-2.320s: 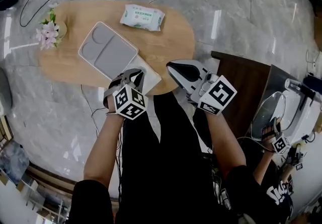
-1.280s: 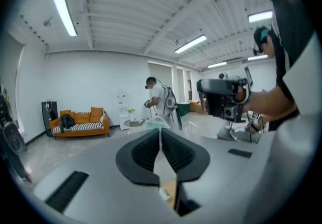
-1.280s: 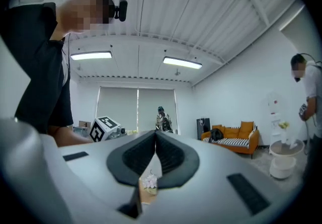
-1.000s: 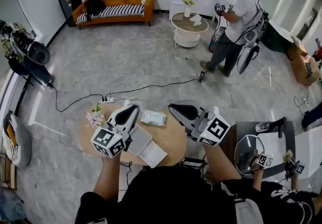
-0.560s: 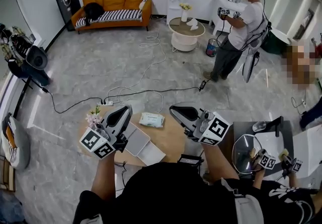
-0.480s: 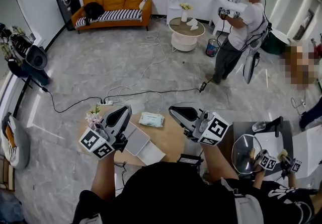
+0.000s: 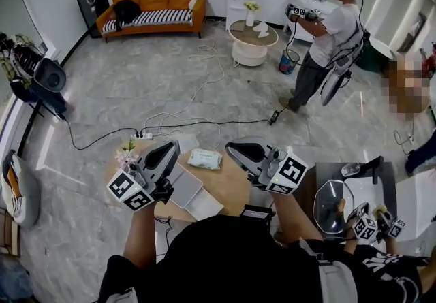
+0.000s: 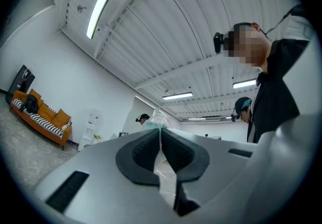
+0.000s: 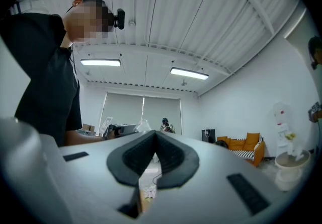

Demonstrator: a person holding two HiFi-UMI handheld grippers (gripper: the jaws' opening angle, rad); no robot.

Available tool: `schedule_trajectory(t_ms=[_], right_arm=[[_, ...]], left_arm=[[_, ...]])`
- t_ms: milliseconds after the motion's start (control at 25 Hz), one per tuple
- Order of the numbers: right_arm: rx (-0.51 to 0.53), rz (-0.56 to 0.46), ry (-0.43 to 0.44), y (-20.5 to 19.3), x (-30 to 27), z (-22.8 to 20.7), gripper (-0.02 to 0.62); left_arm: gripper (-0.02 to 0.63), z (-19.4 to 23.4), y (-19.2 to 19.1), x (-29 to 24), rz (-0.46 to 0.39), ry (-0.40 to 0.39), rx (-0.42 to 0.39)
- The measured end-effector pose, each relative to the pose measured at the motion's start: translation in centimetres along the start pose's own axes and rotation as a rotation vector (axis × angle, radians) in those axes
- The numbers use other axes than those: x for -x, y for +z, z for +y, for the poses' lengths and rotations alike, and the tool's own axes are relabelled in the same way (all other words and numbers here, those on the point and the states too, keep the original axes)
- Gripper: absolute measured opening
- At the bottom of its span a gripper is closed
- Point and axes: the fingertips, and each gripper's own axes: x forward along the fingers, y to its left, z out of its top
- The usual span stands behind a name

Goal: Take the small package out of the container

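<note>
The small package [image 7: 206, 158], a white and green wipes pack, lies on the far side of the oval wooden table [image 7: 228, 182]. It is outside the grey compartment container [image 7: 185, 189], which rests on a white sheet near the table's front edge. My left gripper [image 7: 173, 146] is held up in the air above the table's left part, jaws shut and empty. My right gripper [image 7: 232, 150] hovers over the table's right part, also shut with nothing in it. Both gripper views point upward at the ceiling; the left gripper [image 8: 161, 132] and the right gripper [image 9: 154, 137] show their pads closed together.
A small pot of flowers [image 7: 126, 156] stands at the table's left end. A power strip [image 7: 144, 136] and cables lie on the floor behind. Farther off are a person [image 7: 327, 29], a round white table [image 7: 253, 33] and an orange sofa [image 7: 153, 9].
Both grippers rose from low over the table's front edge to mid-air, and the head view lifted to take in the room. Over the last second the left gripper drifted slightly left.
</note>
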Motion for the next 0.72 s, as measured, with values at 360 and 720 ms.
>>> schedule_trajectory(t_ms=[360,720], right_arm=[[-0.012,0.029,0.000,-1.2,-0.2,0.1,0.011],[-0.019,0.042,0.001,-1.3,-0.2,-0.5,0.011]], left_arm=[[0.026,0.1,-1.5,-0.1,0.047,-0.001,-0.005],[0.026,-0.6,-2.6,-1.2,0.085,-0.062,0.017]])
